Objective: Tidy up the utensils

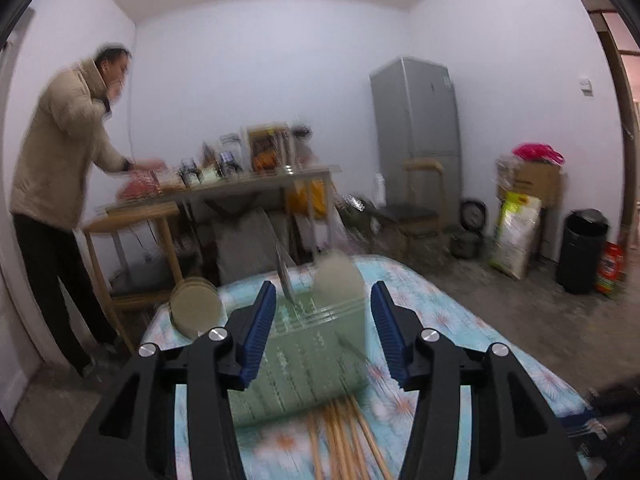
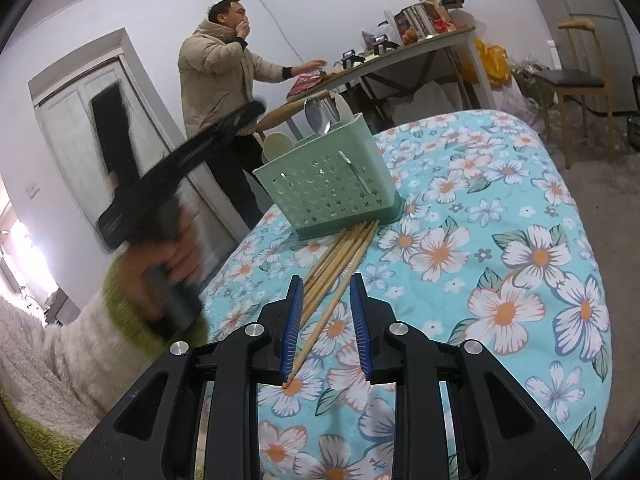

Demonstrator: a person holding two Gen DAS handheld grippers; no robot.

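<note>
Chopsticks lay in a loose bundle on the flowered surface, their far ends touching the foot of the green caddy, and your right gripper sat over their near ends. Its jaws stood a little apart; one stick ran between the pads, seemingly against the left one, but it was not pinched, so you held nothing there. The placement looked like a line-up for lifting the sticks into the caddy.

Your left gripper had its jaws clearly apart with nothing between the pads. It pointed straight at the caddy, which filled the gap in that blurred view, with the sticks fanning out below. A metal spoon and pale utensils already stood upright in the caddy, so part of the sorting seemed done.

Farther off, a person in a beige coat stood at a cluttered table.
</note>
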